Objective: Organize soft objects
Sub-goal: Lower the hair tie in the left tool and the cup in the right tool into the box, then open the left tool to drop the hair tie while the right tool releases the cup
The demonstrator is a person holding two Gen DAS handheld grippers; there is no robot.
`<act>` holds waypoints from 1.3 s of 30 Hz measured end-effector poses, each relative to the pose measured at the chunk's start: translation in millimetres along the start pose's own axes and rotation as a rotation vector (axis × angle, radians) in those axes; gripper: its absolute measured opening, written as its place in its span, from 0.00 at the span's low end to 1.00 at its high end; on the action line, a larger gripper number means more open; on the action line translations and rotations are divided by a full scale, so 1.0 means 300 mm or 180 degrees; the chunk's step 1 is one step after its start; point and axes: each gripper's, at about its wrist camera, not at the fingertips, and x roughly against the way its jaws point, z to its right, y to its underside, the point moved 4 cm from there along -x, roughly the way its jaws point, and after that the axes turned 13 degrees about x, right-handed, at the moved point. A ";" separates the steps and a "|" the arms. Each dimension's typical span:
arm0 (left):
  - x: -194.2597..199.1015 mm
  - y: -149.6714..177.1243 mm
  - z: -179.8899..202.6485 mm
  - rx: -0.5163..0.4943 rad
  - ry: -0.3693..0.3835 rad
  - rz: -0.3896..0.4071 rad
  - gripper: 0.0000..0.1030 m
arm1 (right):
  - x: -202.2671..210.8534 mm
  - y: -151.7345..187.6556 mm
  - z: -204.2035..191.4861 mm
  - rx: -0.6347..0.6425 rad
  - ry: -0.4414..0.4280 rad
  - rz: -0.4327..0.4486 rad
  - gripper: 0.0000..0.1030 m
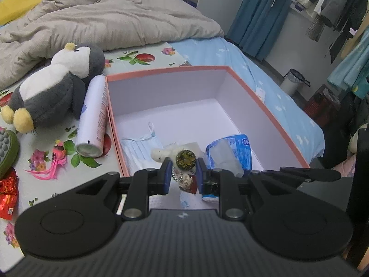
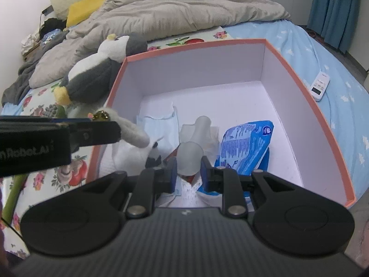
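Observation:
My left gripper [image 1: 183, 173] is shut on a small white fluffy charm [image 1: 161, 154] with a round gold ornament [image 1: 185, 160], held just above the near end of the pink-rimmed box [image 1: 166, 70]. The right wrist view shows that gripper [image 2: 113, 131] from the side over the box's left wall, with the charm [image 2: 135, 132] sticking out. My right gripper [image 2: 189, 175] is shut on a translucent soft tube [image 2: 192, 154] over the box's floor. In the box [image 2: 299, 78] lie a light blue face mask [image 2: 159, 124], white tissue and a blue wipes pack [image 2: 246, 145].
A grey and white penguin plush [image 1: 57, 87] and a white spray can [image 1: 94, 117] lie left of the box on the flowered sheet. A green massager [image 1: 7, 152] and red wrapper [image 1: 8, 196] sit at the far left. A white remote [image 2: 320, 85] lies right of the box. A rumpled duvet [image 1: 115, 18] is behind.

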 end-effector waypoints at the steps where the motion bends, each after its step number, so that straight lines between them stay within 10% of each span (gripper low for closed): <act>1: -0.007 0.002 0.002 0.0005 -0.0007 -0.0011 0.25 | -0.004 0.001 0.002 -0.0002 -0.0004 -0.0005 0.24; 16: 0.058 0.010 0.042 -0.0138 0.0020 0.0137 0.44 | 0.007 0.002 0.048 -0.0143 0.0046 0.0047 0.35; 39: 0.701 0.119 -0.035 -0.0103 0.0012 0.1244 0.44 | 0.460 -0.078 -0.186 0.0096 0.0015 0.1052 0.35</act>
